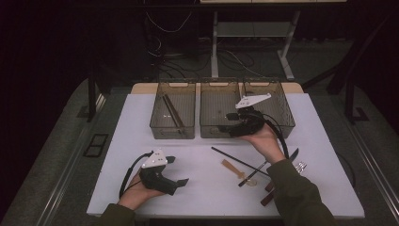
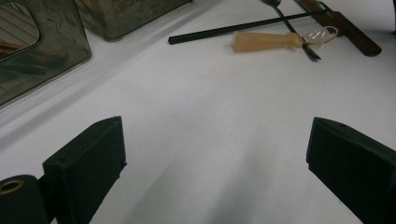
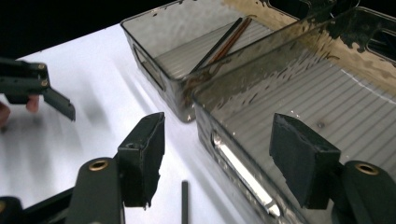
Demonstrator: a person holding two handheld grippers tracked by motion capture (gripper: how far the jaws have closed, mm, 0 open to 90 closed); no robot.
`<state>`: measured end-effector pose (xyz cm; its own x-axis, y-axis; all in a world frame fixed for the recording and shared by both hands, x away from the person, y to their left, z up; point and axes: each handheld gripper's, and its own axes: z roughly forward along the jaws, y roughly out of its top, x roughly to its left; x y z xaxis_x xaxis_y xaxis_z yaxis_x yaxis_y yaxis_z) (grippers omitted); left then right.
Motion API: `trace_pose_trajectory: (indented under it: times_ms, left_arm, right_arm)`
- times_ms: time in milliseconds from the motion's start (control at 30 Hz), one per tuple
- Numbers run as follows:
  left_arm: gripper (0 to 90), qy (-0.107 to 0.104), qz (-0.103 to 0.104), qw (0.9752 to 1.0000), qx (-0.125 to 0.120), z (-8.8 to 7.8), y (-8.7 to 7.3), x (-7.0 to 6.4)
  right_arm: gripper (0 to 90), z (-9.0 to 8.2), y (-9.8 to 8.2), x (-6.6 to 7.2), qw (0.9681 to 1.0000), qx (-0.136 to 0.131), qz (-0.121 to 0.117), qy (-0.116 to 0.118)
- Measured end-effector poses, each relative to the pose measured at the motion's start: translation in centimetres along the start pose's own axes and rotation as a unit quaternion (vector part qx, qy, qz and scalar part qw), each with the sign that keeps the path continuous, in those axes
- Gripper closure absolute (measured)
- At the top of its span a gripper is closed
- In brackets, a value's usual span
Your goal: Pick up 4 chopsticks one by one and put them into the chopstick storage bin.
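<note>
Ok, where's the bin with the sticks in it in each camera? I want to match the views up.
High view: the bin with the sticks is the leftmost of the row, left of centre.
Left gripper view: far left, upper corner, cut by the edge.
Right gripper view: top centre, sticks lying inside.
Shared landmark: the middle bin right beside it.

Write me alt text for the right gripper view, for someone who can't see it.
The right gripper holds its two black jaws open and empty over the front wall of a clear smoky bin on a white table. A second bin behind it holds dark and brown chopsticks, and the left gripper shows at the left edge.
</note>
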<state>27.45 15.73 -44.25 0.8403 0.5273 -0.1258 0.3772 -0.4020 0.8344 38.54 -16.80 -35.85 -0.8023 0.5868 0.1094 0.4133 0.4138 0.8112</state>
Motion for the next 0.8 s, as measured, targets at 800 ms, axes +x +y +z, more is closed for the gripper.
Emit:
trace_pose_trajectory:
  times_ms: [800]
  left_arm:
    - [4.3, 0.001, 0.002, 1.0, 0.003, -0.2, 0.1, 0.1]
  right_arm:
    - [36.0, -5.0, -7.1, 0.5, 0.9999, 0.014, 0.004, 0.001]
